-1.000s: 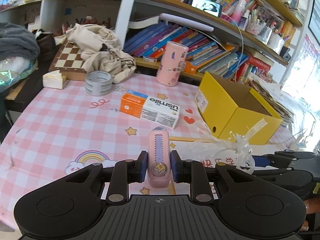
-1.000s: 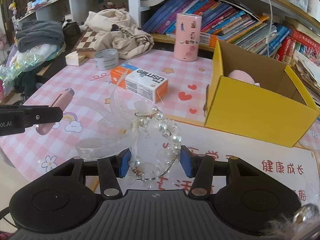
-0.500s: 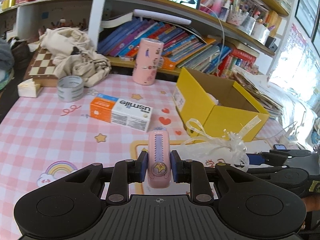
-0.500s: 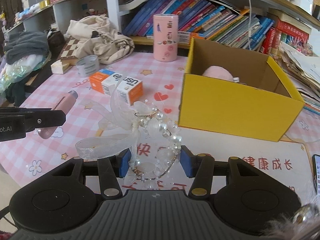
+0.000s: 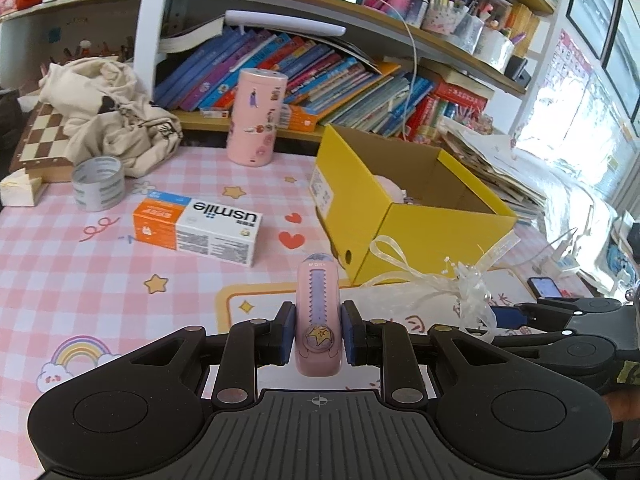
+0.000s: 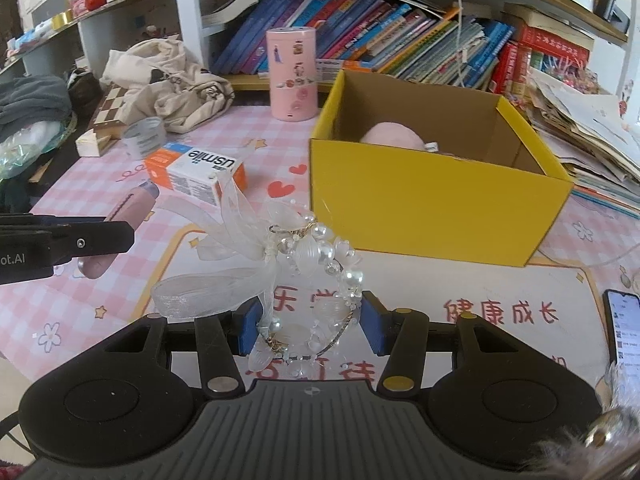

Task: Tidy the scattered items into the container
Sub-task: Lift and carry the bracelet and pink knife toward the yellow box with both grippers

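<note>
My left gripper is shut on a pink utility knife, held above the pink checked table; the knife also shows in the right wrist view. My right gripper is shut on a pearl bracelet with a white ribbon bow, seen from the side in the left wrist view. The open yellow cardboard box stands ahead of both grippers, also visible in the left wrist view. A pink soft item lies inside it.
An orange-and-white usmile box, a grey tape roll and a pink cylinder sit on the table. A cloth bag and chessboard lie at the back left. A phone lies at the right. Bookshelves stand behind.
Both grippers have moved forward and to the right toward the yellow box, which looks closer and more central. Each keeps its grip on its item.
</note>
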A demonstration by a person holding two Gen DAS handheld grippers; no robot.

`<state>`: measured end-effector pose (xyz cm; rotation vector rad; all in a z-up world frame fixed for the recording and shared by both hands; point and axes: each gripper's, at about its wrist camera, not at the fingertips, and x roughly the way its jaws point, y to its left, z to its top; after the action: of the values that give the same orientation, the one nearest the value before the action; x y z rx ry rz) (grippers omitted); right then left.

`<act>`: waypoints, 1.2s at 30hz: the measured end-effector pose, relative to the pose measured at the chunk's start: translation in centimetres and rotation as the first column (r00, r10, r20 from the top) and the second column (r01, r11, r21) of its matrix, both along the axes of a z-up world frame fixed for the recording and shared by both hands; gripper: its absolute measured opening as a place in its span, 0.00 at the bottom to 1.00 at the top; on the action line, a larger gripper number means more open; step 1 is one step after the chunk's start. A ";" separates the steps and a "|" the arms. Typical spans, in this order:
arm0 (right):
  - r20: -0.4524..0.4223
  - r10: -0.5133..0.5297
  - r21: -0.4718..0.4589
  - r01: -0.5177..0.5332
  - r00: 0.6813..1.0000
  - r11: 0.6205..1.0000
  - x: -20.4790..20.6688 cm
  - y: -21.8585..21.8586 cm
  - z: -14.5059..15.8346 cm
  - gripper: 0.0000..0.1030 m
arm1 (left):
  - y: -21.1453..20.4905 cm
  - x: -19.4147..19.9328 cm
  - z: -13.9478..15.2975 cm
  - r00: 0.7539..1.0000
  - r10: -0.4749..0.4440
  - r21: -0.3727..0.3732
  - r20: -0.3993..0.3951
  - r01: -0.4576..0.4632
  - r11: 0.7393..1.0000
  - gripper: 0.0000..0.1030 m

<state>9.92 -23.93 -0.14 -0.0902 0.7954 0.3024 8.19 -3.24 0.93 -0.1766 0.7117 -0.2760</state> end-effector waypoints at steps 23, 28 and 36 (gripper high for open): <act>-0.034 -0.116 0.005 0.116 0.993 0.993 1.8 -4.9 -0.4 0.47 | -4.4 3.0 -0.4 0.994 -0.106 -0.001 -0.018 0.106 0.994 0.22; -0.038 -0.125 0.000 0.125 0.991 0.992 2.2 -5.8 -0.5 0.47 | -5.6 3.6 -0.5 0.991 -0.134 -0.001 -0.021 0.134 0.991 0.22; -0.025 -0.141 -0.013 0.140 0.990 0.990 2.5 -7.7 -0.3 0.47 | -8.2 4.6 -0.3 0.980 -0.197 -0.001 -0.013 0.197 0.980 0.22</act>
<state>12.44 -31.61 -0.43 -0.0407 0.8249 0.1658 12.82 -11.40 0.60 -0.1075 0.7428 -0.4643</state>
